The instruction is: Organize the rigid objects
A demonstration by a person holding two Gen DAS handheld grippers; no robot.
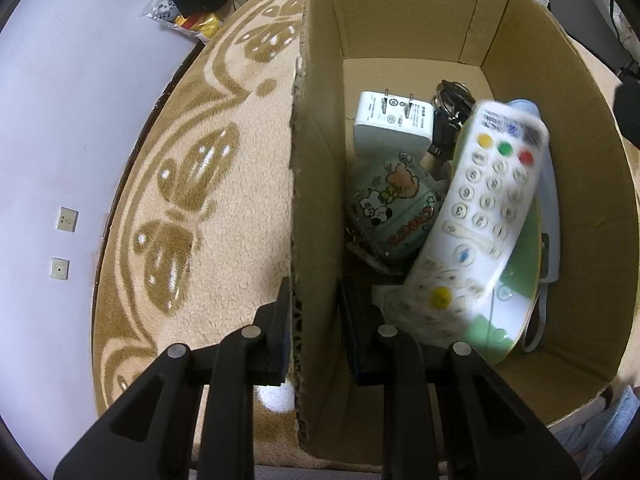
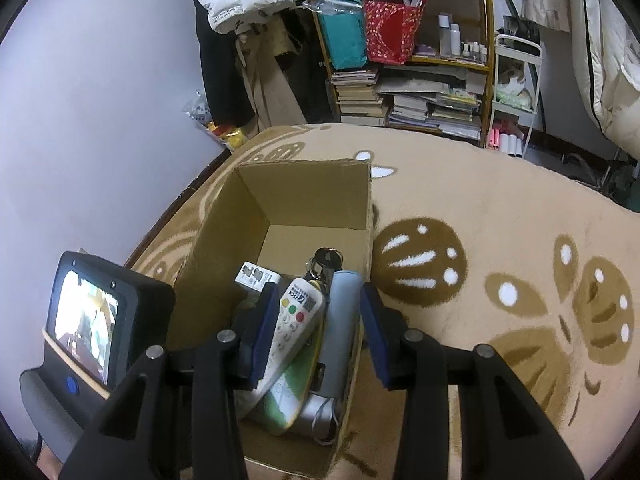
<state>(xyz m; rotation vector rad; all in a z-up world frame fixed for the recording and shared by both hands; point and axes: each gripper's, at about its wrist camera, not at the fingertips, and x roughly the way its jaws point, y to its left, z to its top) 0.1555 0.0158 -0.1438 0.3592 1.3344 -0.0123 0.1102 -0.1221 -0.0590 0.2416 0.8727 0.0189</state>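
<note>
— Our left fingers (image 1: pixel 312 320) straddle the cardboard box (image 1: pixel 316 216) wall, gap narrow; whether they pinch it we cannot tell

— Right gripper (image 2: pixel 318 330) spread, empty; the remote (image 2: pixel 294 320) lies in the box between our fingers. Nothing loose on the rug (image 2: pixel 500 220): nearly done

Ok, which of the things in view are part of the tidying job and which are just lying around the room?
Part of the job:
cardboard box
white remote
white charger
cartoon pouch
keys
left gripper, straddling the box wall
right gripper, open over the box

Just lying about:
patterned rug
bookshelf
red bag
snack bags
</note>
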